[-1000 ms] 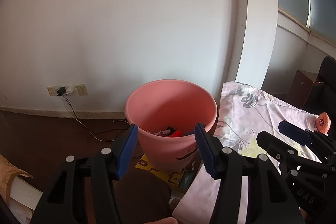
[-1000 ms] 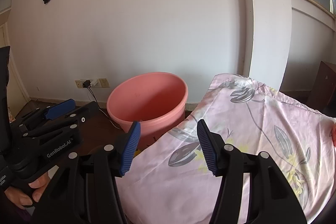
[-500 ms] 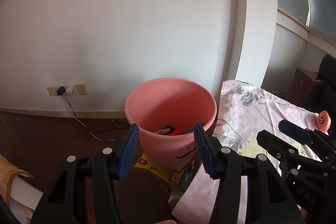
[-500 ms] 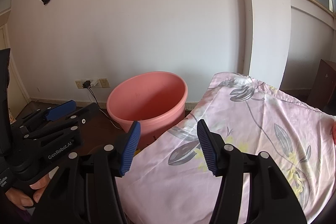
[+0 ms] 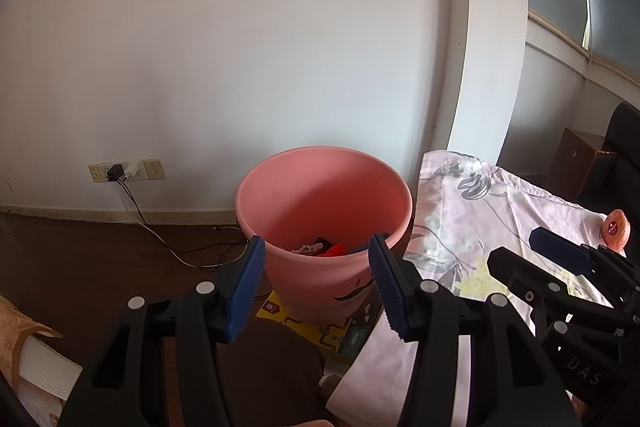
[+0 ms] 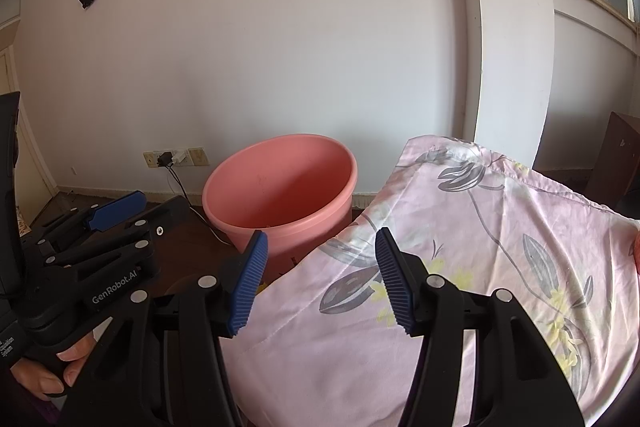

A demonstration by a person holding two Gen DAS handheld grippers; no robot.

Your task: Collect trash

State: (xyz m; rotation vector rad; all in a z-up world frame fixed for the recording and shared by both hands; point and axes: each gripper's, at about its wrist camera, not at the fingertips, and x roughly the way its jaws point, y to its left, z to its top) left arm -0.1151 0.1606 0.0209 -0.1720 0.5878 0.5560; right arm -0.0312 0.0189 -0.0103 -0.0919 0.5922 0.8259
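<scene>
A pink plastic bin point(image 5: 324, 203) point(image 6: 280, 187) stands on the dark floor against the white wall. Red, black and white scraps of trash point(image 5: 320, 249) lie at its bottom. My left gripper point(image 5: 316, 279) hangs open just in front of the bin's near rim, with nothing between its blue pads. My right gripper point(image 6: 320, 275) is open too, empty, held over the corner of a table covered with a pink flowered cloth point(image 6: 480, 247) point(image 5: 460, 219). A small orange-pink object with a red sticker point(image 5: 614, 225) lies on the cloth at the far right.
A wall socket with a black plug and trailing cable point(image 5: 120, 173) sits left of the bin. A yellow printed sheet point(image 5: 320, 327) lies on the floor under the bin. A book edge point(image 5: 36, 359) is at lower left. A brown cabinet point(image 5: 576, 163) stands at the right.
</scene>
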